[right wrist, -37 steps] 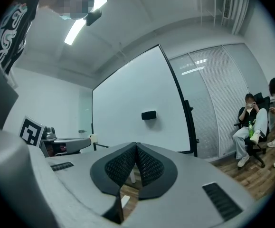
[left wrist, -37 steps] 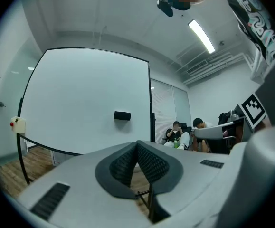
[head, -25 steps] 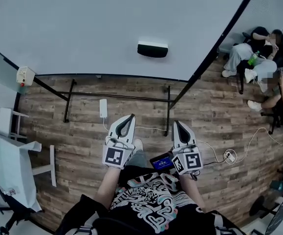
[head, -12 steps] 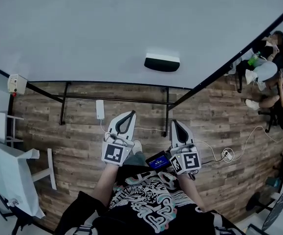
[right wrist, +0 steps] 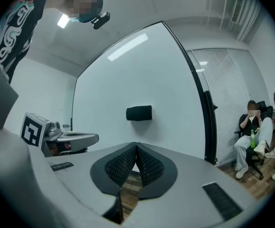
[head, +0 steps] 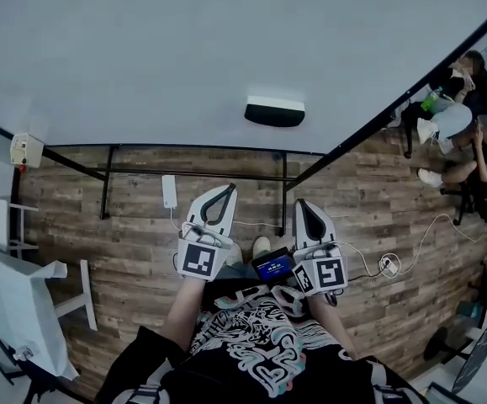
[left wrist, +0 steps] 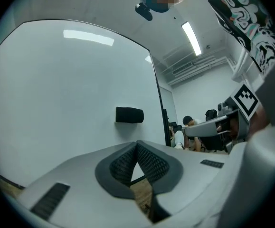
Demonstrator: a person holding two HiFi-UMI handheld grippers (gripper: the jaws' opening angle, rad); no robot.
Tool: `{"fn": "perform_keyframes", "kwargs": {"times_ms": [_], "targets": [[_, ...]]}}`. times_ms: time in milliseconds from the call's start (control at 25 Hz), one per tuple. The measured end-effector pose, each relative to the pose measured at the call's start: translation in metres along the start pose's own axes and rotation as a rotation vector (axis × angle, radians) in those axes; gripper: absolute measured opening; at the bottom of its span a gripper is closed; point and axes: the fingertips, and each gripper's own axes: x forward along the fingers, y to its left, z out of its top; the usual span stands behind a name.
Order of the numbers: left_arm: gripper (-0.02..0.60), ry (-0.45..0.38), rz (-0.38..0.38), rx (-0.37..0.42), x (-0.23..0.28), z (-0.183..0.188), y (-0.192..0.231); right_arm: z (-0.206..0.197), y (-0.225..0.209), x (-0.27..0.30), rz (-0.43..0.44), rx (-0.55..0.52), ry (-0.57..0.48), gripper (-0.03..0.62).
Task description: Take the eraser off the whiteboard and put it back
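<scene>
A black eraser (head: 274, 112) clings to the big whiteboard (head: 142, 57) in front of me. Both grippers point level at the board, short of it and below the eraser. My left gripper (head: 224, 190) is shut with nothing between its pads; in the left gripper view the eraser (left wrist: 129, 115) sits just above and left of the joined tips (left wrist: 137, 144). My right gripper (head: 302, 205) is also shut and empty; in the right gripper view the eraser (right wrist: 139, 113) shows straight above its tips (right wrist: 136, 146). Neither gripper touches the eraser.
The board's black stand (head: 194, 172) crosses the wood floor under it. A white power strip (head: 169, 190) and cables lie near its feet. A lit phone screen (head: 273, 268) sits between my hands. Seated people (head: 462, 133) are at the right, white furniture (head: 7, 301) at the left.
Both grippers have moved a little toward the whiteboard, still shut. The board fills more of the head view and the eraser sits lower in it.
</scene>
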Motion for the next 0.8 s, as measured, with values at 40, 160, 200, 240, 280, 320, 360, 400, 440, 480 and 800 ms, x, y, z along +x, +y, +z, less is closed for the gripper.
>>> {"fn": "perform_keyframes", "kwargs": {"times_ms": [40,160,200,240,280,320,360,400,440,480,800], "targets": [[0.012,0.003,0.001,0.015,0.002,0.001,-0.001,0.004,0.0,0.002,0.004,0.0,-0.01,0.012],[0.012,0.011,0.009,0.029,0.007,0.003,-0.002,0.009,0.001,0.007,0.029,0.0,-0.02,0.012],[0.012,0.014,0.012,0.029,0.009,0.004,-0.002,0.009,0.001,0.01,0.042,-0.001,-0.017,0.012],[0.012,0.018,0.013,0.031,0.012,0.005,-0.002,0.01,0.001,0.012,0.053,-0.003,-0.015,0.012],[0.012,0.021,0.012,0.039,0.016,0.007,-0.002,0.011,0.0,0.014,0.061,-0.005,-0.015,0.012],[0.012,0.022,0.01,0.051,0.019,0.01,-0.003,0.013,-0.001,0.015,0.064,-0.007,-0.018,0.012],[0.012,0.021,0.009,0.065,0.023,0.013,-0.004,0.016,-0.004,0.017,0.064,-0.008,-0.023,0.012],[0.012,0.017,0.01,0.082,0.026,0.016,-0.005,0.018,-0.006,0.018,0.063,-0.009,-0.029,0.012],[0.012,0.013,0.015,0.103,0.029,0.019,-0.006,0.02,-0.009,0.019,0.063,-0.01,-0.033,0.012],[0.012,0.008,0.025,0.127,0.03,0.021,-0.005,0.021,-0.011,0.021,0.064,-0.011,-0.034,0.012],[0.006,0.003,0.049,0.317,0.048,0.031,-0.003,0.024,-0.022,0.034,0.078,0.011,-0.036,0.012]]}}
